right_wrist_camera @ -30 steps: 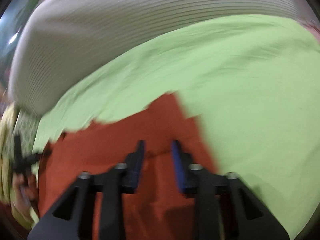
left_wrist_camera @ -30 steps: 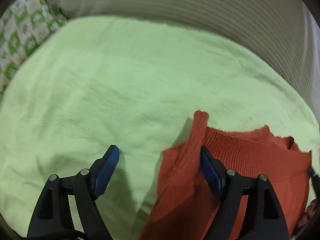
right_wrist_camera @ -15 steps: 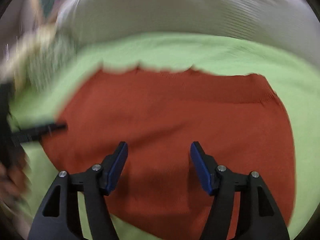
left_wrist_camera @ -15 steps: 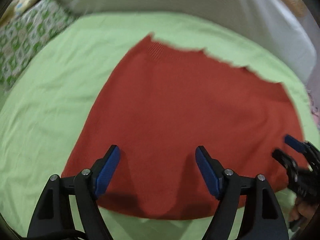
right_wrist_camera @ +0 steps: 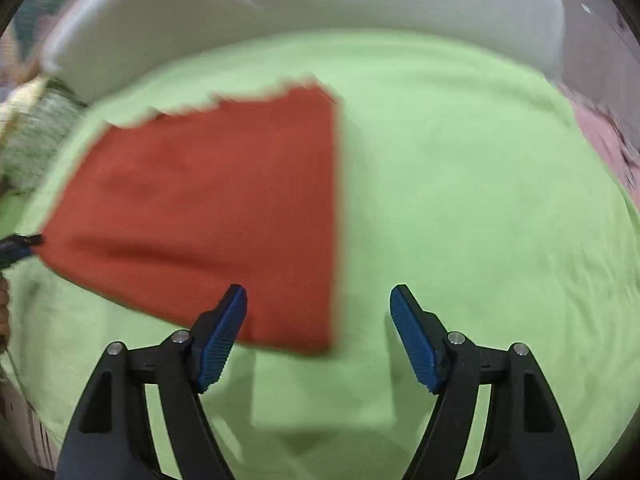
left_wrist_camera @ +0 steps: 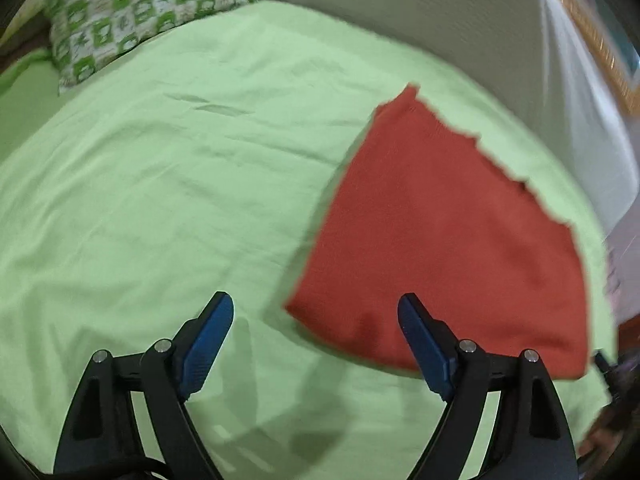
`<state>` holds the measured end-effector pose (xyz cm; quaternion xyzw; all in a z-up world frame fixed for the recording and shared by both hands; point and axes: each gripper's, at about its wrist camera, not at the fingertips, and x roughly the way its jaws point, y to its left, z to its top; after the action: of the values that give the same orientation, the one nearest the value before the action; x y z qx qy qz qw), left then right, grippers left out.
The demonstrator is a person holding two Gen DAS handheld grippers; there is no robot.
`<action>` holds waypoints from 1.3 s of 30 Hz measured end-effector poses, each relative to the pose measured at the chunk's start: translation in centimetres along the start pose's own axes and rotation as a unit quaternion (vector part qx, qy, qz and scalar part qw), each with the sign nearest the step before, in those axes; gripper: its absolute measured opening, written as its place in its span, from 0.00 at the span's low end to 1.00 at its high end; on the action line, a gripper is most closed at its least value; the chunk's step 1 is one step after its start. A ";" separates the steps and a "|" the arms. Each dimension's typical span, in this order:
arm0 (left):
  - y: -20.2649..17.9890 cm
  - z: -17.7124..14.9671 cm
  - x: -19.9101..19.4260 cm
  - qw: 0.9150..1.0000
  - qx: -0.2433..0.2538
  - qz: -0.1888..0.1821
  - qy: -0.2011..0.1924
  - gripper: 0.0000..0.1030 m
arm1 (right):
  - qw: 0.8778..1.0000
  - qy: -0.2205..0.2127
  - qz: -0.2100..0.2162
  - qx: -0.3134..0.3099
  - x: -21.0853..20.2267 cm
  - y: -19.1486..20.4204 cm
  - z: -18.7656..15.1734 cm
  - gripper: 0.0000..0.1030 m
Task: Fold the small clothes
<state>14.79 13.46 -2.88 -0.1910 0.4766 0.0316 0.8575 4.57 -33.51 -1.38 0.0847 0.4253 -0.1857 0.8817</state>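
Note:
A rust-red knitted garment (left_wrist_camera: 448, 236) lies flat and folded on the light green bedsheet (left_wrist_camera: 180, 184). In the left wrist view it sits to the right, its near edge by the right finger. My left gripper (left_wrist_camera: 316, 328) is open and empty above the sheet. In the right wrist view the garment (right_wrist_camera: 216, 208) lies to the left, its near right corner between the fingers. My right gripper (right_wrist_camera: 318, 322) is open and empty. The left gripper's tip (right_wrist_camera: 16, 246) shows at the garment's left corner.
A green-and-white patterned pillow (left_wrist_camera: 128, 12) lies at the far left of the bed. A pale wall or headboard (left_wrist_camera: 460, 24) runs along the far side. A pink cloth (right_wrist_camera: 604, 144) shows at the bed's right edge.
Both grippers have pulled back and swung outward: the garment has shifted right in the left view and left in the right view. The right jaws opened wider over the second.

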 end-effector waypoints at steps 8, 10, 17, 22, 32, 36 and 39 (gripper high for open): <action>-8.4 -1.7 2.2 0.996 0.079 -0.023 0.026 0.83 | 0.981 0.012 0.176 -0.080 6.4 14.2 2.9 0.73; -8.2 -2.4 4.0 0.995 0.085 0.001 0.049 0.82 | 0.978 0.061 0.177 -0.098 9.0 16.1 2.1 0.71; -4.6 -5.3 1.8 0.995 0.092 0.000 0.039 0.82 | 0.972 0.110 0.174 -0.111 6.5 12.6 -2.7 0.71; -0.2 -5.1 -0.2 0.997 -0.036 -0.039 0.059 0.86 | 0.982 0.048 0.175 -0.044 2.8 8.3 -0.5 0.71; -1.4 -2.4 2.3 0.996 -0.075 0.009 0.057 0.90 | 0.989 0.009 0.142 -0.025 8.0 10.6 4.6 0.71; -2.5 -1.0 3.8 0.996 -0.054 0.047 0.044 0.89 | 0.998 0.012 0.059 0.024 8.8 6.8 3.8 0.68; -3.6 -0.2 4.6 0.998 -0.039 0.032 0.032 0.72 | 0.990 -0.021 0.076 0.117 6.7 3.1 3.3 0.67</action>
<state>18.01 9.46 -5.69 -0.2097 0.5079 0.0718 0.8324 12.02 -33.35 -4.57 0.2158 0.3744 -0.1680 0.8860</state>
